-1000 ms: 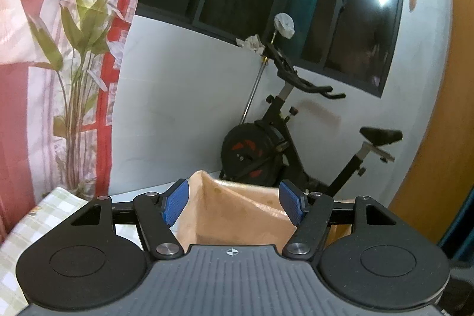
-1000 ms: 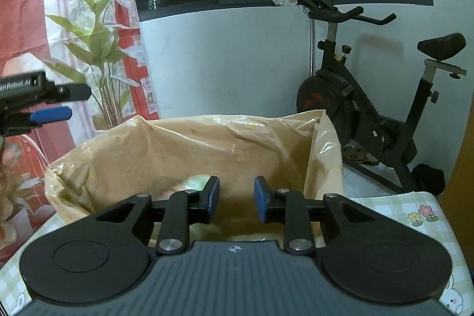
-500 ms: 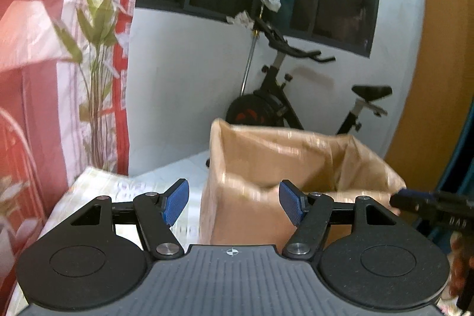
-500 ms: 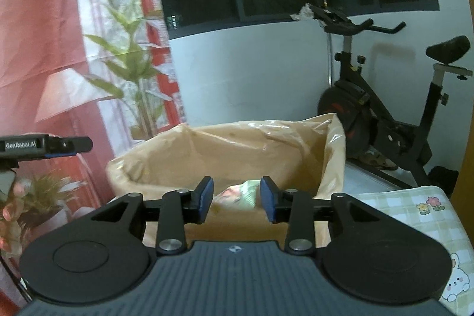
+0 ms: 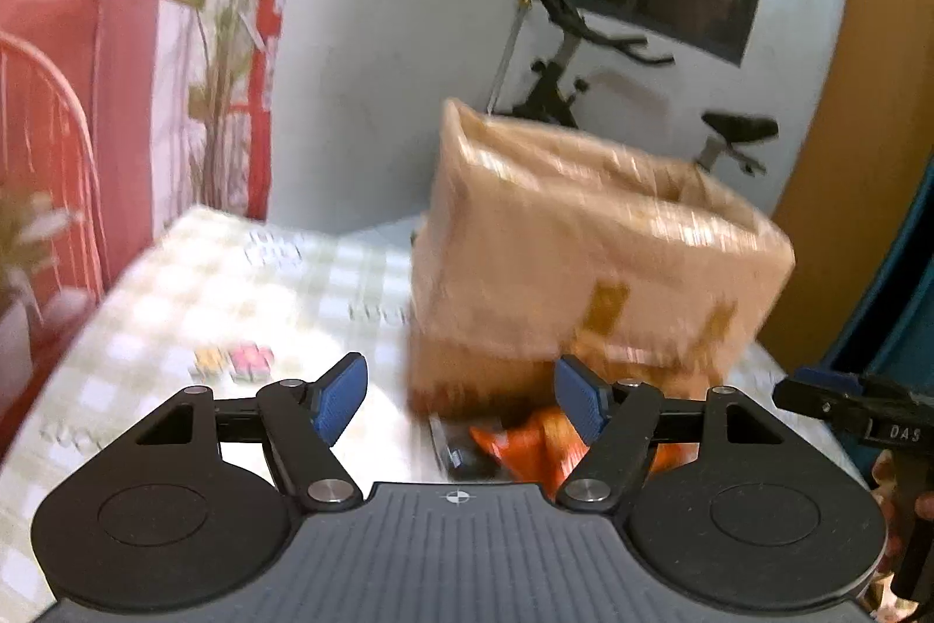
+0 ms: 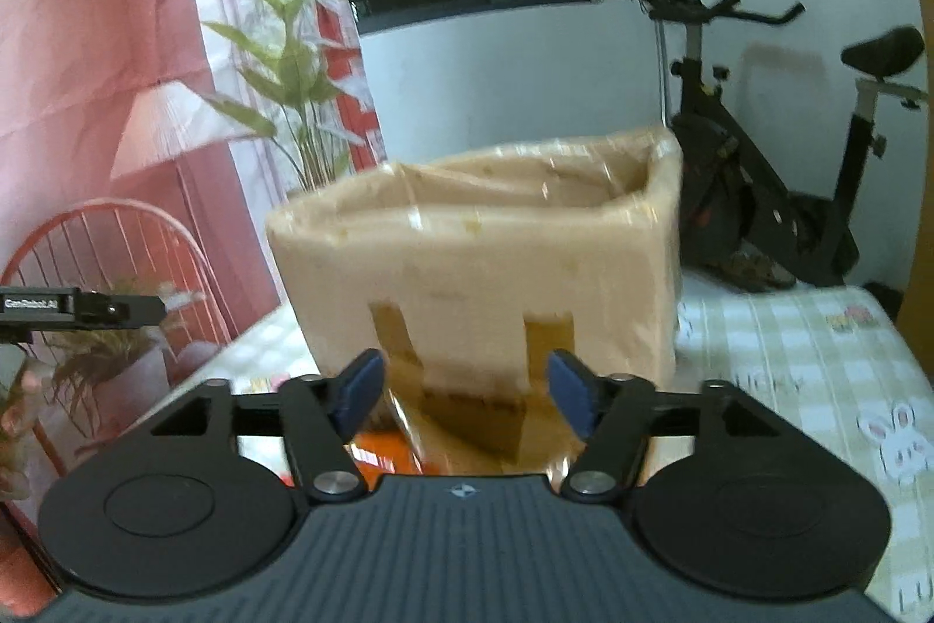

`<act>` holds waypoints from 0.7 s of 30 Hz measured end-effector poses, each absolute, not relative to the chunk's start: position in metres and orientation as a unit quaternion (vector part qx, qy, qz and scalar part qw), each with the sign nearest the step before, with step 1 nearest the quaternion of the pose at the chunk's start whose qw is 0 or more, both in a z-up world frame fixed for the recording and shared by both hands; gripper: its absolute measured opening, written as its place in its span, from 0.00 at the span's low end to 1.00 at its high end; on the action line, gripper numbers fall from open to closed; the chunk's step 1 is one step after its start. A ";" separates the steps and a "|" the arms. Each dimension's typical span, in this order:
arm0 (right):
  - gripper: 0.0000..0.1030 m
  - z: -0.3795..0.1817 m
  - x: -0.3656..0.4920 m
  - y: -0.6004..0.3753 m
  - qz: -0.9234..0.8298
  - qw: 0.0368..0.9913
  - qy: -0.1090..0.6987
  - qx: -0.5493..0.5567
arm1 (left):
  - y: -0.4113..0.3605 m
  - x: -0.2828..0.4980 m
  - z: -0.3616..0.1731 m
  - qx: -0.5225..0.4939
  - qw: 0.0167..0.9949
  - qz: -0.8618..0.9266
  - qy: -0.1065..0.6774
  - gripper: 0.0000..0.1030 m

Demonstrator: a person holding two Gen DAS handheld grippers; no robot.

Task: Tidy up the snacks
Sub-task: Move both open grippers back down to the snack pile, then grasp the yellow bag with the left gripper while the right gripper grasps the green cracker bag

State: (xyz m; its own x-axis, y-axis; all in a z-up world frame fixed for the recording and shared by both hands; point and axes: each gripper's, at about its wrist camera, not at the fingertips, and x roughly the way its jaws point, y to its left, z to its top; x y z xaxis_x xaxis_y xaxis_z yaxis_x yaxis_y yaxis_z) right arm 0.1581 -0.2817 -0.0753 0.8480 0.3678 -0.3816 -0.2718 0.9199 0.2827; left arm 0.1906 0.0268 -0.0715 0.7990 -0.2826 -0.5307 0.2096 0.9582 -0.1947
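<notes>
A cardboard box lined with tan plastic [image 5: 584, 261] [image 6: 484, 284] stands on the checked tablecloth [image 5: 233, 284]. Blurred snack packets lie at its foot: an orange one [image 5: 525, 442] [image 6: 379, 453] and a shiny golden one [image 6: 543, 436]. My left gripper [image 5: 461, 404] hovers in front of the box, above the orange packet, its jaws opening with nothing between them. My right gripper [image 6: 464, 395] faces the box's front wall, jaws opening wide and empty. Each gripper shows at the edge of the other's view: the right gripper [image 5: 846, 413], the left gripper [image 6: 82, 310].
An exercise bike [image 6: 759, 167] stands behind the table on the right. A leafy plant [image 6: 292, 56] and a red wire chair [image 6: 105, 261] are on the left by the red curtain. Bare checked cloth [image 6: 805, 366] lies to the right of the box.
Both grippers have drawn back from over the box and sunk, so its front wall and the packets at its foot now show. The right jaws went from nearly shut to wide.
</notes>
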 end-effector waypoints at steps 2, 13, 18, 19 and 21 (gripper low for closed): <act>0.79 -0.087 0.153 -0.284 0.163 0.951 0.236 0.113 | 0.019 0.186 -0.084 -0.062 0.941 -0.140 0.301 0.71; 0.88 -0.139 0.120 -0.286 0.144 0.932 0.323 0.078 | -0.008 0.173 -0.131 -0.075 0.916 -0.169 0.355 0.71; 0.89 -0.154 0.121 -0.289 0.145 0.917 0.354 0.111 | -0.013 0.175 -0.137 -0.071 0.910 -0.175 0.369 0.74; 0.89 -0.156 0.123 -0.289 0.147 0.914 0.359 0.119 | -0.014 0.174 -0.138 -0.071 0.909 -0.176 0.371 0.75; 0.89 -0.160 0.124 -0.287 0.159 0.909 0.363 0.129 | -0.015 0.174 -0.140 -0.071 0.906 -0.181 0.377 0.77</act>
